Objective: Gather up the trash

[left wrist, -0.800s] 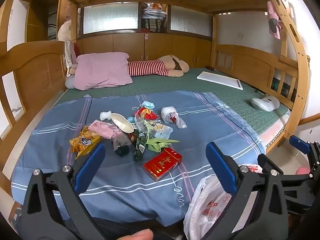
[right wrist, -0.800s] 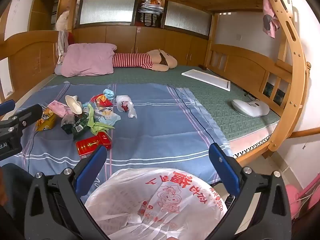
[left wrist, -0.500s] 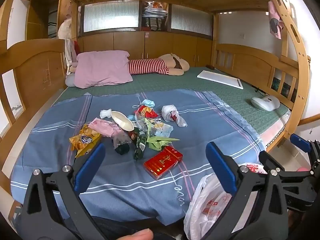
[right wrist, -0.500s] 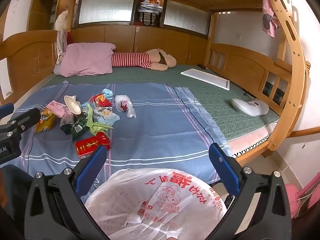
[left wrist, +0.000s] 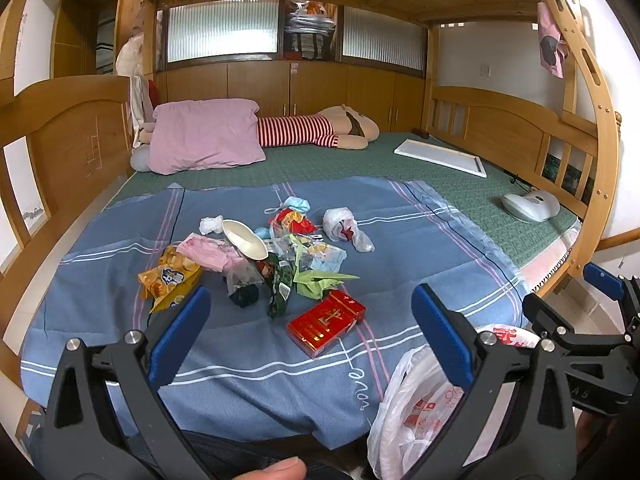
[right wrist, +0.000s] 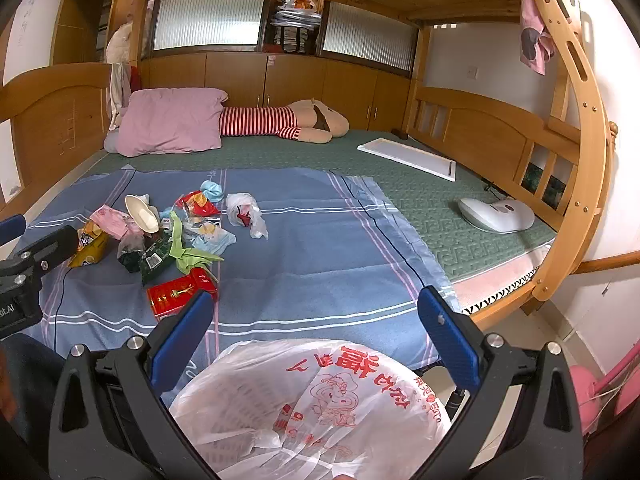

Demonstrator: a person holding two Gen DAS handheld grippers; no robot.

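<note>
A heap of trash lies on the blue sheet (left wrist: pixel 248 344): a red box (left wrist: pixel 326 322), a yellow snack bag (left wrist: pixel 170 280), green paper (left wrist: pixel 318 282), a white bowl-like piece (left wrist: pixel 244 238) and a knotted white bag (left wrist: pixel 346 228). My left gripper (left wrist: pixel 310 332) is open and empty, near the bed's front edge, short of the red box. My right gripper (right wrist: pixel 316 336) is open, hanging over a white plastic bag with red print (right wrist: pixel 316 404); that bag also shows in the left wrist view (left wrist: pixel 420 412). The heap shows in the right wrist view, with the red box (right wrist: pixel 178 294) nearest.
A pink pillow (left wrist: pixel 204 134) and a striped plush toy (left wrist: pixel 316 130) lie at the bed's far end. A white board (left wrist: pixel 440 156) and a white handheld appliance (left wrist: pixel 530 206) lie on the green mat at right. Wooden rails enclose the bed.
Both grippers have drifted slightly; the trash heap sits a little farther left in the right wrist view. Nothing was grasped or released.
</note>
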